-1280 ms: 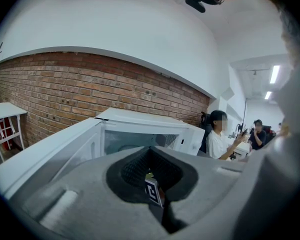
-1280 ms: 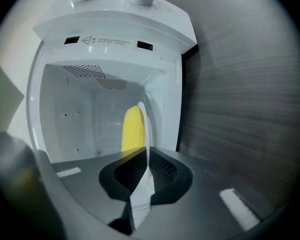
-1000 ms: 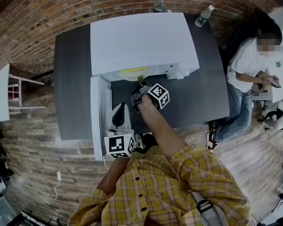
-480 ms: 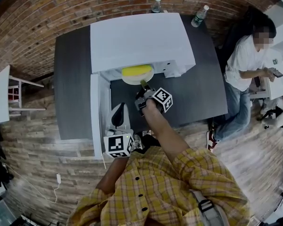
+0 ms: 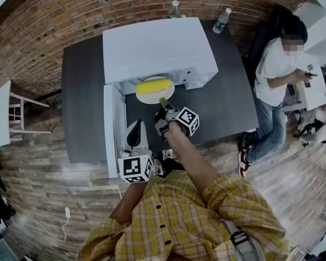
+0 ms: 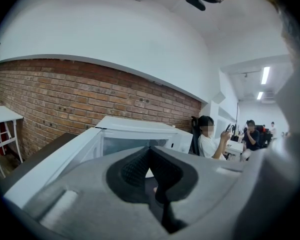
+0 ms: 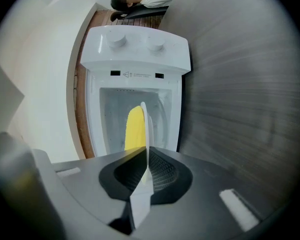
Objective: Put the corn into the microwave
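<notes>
My right gripper (image 7: 146,166) is clamped on the near rim of a white plate (image 5: 148,97), jaws pressed flat against it. The corn (image 5: 154,86) lies across that plate, yellow, at the mouth of the microwave (image 5: 157,48), with most of the plate out in front of the opening over the dark table (image 5: 223,102). My left gripper (image 6: 150,156) has its jaws together with nothing between them. It sits low and left, just beside the inner face of the open door (image 5: 109,129), which swings out toward me along the left edge. To the right of the plate the tabletop is bare.
</notes>
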A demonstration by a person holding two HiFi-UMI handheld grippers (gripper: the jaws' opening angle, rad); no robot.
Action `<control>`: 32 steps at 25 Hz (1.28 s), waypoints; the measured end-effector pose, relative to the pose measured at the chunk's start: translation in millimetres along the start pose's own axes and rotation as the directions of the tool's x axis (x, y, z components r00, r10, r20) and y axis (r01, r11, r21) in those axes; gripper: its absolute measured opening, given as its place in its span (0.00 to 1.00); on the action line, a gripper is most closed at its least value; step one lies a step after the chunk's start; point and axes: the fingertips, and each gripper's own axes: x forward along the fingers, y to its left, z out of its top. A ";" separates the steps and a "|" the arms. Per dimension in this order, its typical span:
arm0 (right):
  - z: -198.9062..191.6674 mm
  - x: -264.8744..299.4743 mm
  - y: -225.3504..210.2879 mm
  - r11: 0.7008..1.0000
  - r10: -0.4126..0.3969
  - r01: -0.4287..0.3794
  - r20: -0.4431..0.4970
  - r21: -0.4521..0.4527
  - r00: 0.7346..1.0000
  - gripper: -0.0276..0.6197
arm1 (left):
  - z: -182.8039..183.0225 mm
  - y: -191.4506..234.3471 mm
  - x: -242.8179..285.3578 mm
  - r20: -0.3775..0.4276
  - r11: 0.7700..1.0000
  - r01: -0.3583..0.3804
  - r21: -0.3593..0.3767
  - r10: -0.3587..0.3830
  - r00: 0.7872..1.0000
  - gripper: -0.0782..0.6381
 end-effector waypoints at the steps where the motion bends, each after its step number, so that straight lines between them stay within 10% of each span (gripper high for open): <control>1: -1.6 -4.9 3.5 1.000 0.007 -0.007 0.000 0.003 1.000 0.07 | 0.6 -0.8 -2.7 0.002 1.000 0.002 0.001 -0.002 1.000 0.11; 32: -33.8 -117.3 78.1 0.988 0.156 -0.156 -0.009 -0.005 0.988 0.07 | 26.1 -30.3 -44.6 0.095 0.996 0.076 0.055 -0.081 0.992 0.11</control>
